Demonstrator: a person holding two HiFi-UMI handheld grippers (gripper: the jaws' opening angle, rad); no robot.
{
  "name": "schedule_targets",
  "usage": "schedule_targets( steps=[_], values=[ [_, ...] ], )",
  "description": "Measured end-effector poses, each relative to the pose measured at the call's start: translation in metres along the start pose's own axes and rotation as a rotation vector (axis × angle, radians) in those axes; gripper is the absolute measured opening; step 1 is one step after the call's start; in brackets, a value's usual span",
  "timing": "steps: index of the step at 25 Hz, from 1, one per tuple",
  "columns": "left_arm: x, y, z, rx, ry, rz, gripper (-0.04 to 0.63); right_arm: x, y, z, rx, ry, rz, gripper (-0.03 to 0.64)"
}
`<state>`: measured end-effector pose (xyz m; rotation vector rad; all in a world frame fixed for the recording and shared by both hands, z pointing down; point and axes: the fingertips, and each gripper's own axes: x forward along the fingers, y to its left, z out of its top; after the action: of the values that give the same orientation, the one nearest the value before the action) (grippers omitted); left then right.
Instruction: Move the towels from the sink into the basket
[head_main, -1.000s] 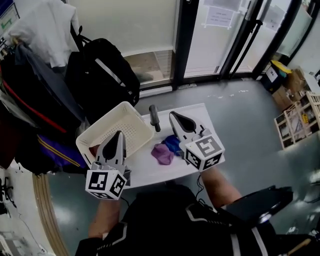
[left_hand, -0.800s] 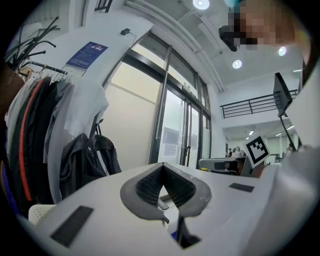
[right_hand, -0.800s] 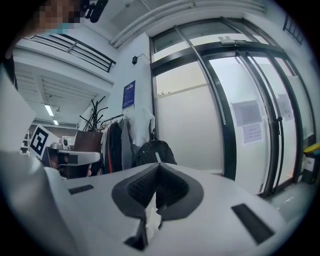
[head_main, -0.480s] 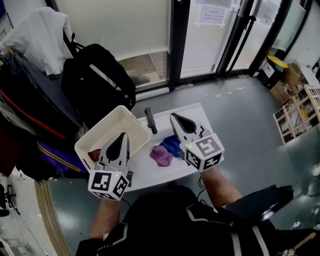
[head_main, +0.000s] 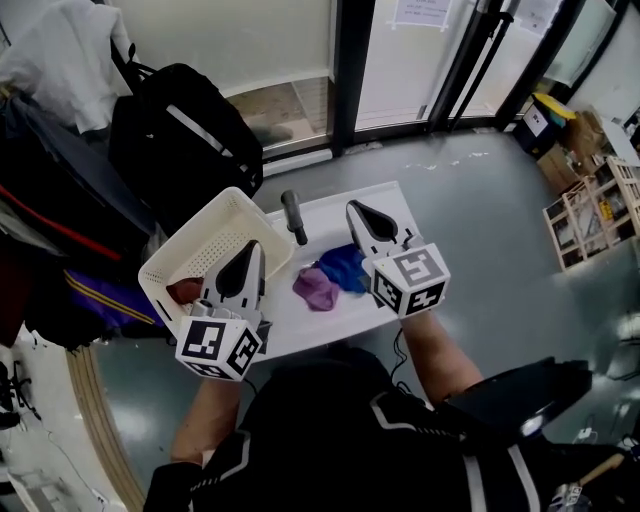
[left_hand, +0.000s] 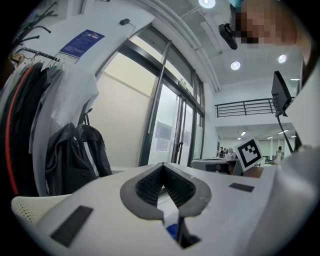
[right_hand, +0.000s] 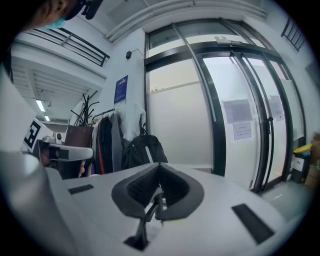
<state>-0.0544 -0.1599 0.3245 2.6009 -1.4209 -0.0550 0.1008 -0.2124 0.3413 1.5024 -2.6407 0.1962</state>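
The basket (head_main: 190, 230) stood left of the sink (head_main: 340, 215), with a reddish towel (head_main: 185, 292) already inside. The left gripper (head_main: 252, 250) and right gripper (head_main: 356, 210) hovered, jaws closed and empty; descending unopened would likely shove the cloth aside. In the sink, the blue towel (head_main: 346, 266) lay crumpled, stretched roughly left-right. The purple towel (head_main: 315, 288), just beside it, was a lump with no clear axis.

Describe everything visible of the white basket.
The white basket is a rectangular plastic bin with rounded corners, a thick rim and perforated walls and floor. It sits open side up at the left end of the white sink, diagonal in the head view. A reddish towel lies in its near left corner. The left gripper covers its near side; contact cannot be told.
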Motion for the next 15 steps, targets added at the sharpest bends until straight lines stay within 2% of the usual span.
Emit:
schedule_targets(
  steps=[4,7,10,12,15],
  values=[
    [0.018,-0.010,-0.024,-0.001,0.054,-0.020,0.002,0.004,-0.021,-0.041,-0.038,0.109,-0.033,0.016],
    [0.032,-0.019,-0.053,-0.004,0.123,-0.028,0.002,0.006,-0.035,-0.080,-0.007,0.188,-0.047,0.095],
    [0.045,-0.026,-0.084,-0.027,0.198,-0.043,0.002,0.008,-0.046,-0.121,0.043,0.269,-0.052,0.111],
    [0.051,-0.031,-0.104,-0.052,0.243,-0.052,0.002,0.008,-0.052,-0.149,0.055,0.333,-0.048,0.149],
    [0.060,-0.040,-0.135,-0.043,0.319,-0.067,0.002,0.008,-0.060,-0.187,0.084,0.412,-0.049,0.184]
  ],
)
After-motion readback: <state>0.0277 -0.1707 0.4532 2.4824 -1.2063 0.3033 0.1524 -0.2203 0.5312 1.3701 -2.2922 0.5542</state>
